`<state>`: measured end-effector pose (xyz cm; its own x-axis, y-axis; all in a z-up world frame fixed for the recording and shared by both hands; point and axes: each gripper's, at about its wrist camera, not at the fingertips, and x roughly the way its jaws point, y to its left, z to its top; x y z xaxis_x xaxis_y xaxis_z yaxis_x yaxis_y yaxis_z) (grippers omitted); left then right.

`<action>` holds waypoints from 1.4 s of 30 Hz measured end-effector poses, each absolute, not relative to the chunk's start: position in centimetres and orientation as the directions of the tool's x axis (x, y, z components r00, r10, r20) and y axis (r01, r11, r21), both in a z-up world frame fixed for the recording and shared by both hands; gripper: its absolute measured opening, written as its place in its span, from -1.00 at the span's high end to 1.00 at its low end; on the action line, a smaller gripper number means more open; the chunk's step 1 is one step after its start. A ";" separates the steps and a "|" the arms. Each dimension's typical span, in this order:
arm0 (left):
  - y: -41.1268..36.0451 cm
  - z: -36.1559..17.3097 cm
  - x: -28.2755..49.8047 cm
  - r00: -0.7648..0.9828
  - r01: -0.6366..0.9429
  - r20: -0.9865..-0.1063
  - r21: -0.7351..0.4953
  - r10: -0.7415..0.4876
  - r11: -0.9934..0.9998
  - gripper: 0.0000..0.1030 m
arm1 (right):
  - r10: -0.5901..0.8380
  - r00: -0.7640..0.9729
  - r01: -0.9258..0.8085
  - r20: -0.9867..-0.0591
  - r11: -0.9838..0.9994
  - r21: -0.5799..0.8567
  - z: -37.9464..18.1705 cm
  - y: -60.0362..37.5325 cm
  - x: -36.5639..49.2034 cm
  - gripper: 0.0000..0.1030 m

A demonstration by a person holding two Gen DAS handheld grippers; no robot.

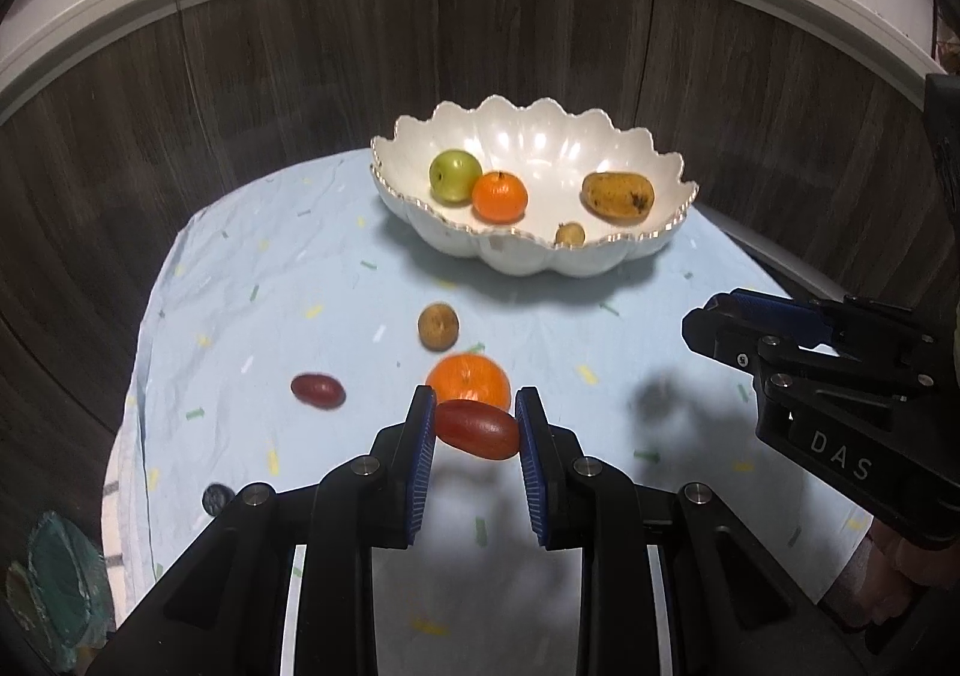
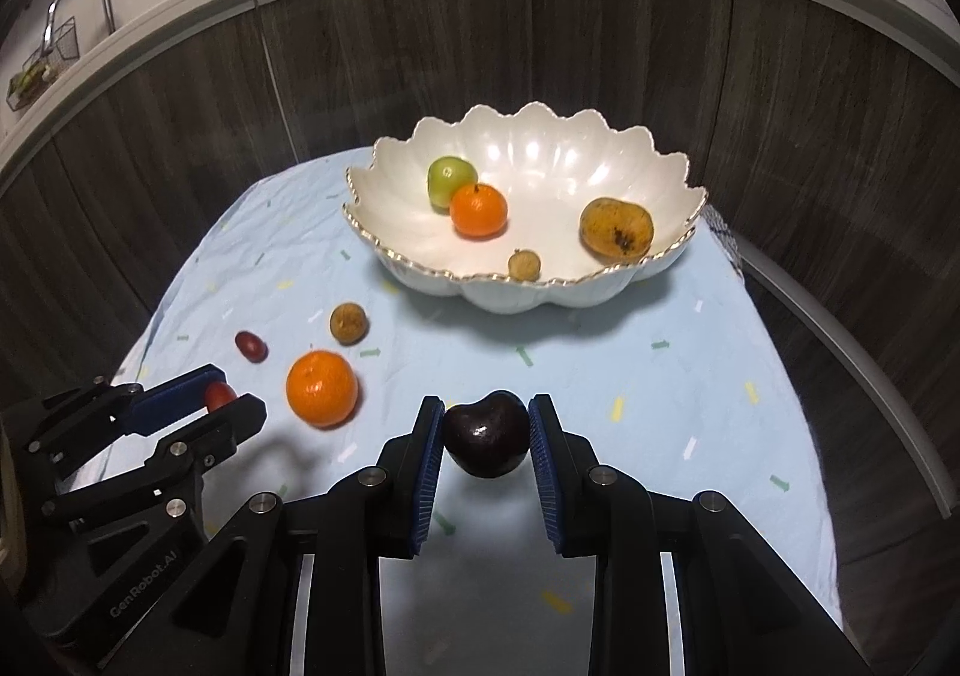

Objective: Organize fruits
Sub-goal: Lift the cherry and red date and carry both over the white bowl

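Both hands are loaded: the left gripper (image 1: 475, 430) has its jaws clamped on a red grape (image 1: 477, 429), long axis crosswise between the pads, and the right gripper (image 2: 486, 439) is clamped on a dark cherry (image 2: 486, 439). The bowl (image 2: 672, 256) lies straight ahead of both across the table (image 2: 690, 376); the right looks slightly nearer.

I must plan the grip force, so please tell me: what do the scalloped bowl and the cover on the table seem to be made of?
The scalloped bowl looks like glazed ceramic: glossy white, bright light reflections, gilded rim. The cover looks like thin matte woven cloth, pale blue, with fine wrinkles.
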<state>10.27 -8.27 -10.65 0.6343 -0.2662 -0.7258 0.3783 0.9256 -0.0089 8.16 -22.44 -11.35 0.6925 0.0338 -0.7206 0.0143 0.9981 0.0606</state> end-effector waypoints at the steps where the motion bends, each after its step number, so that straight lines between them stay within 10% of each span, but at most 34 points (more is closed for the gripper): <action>1: -8.4 -10.4 10.5 0.638 0.378 -0.723 -0.009 -0.267 0.926 0.48 | 0.031 0.697 0.019 -0.716 0.998 0.061 -11.1 -22.6 8.3 0.42; 42: -13.1 -6.6 20.7 0.677 0.405 -0.675 0.011 -0.292 0.914 0.48 | -0.036 0.740 0.097 -0.672 0.994 0.054 -7.9 -28.5 16.2 0.42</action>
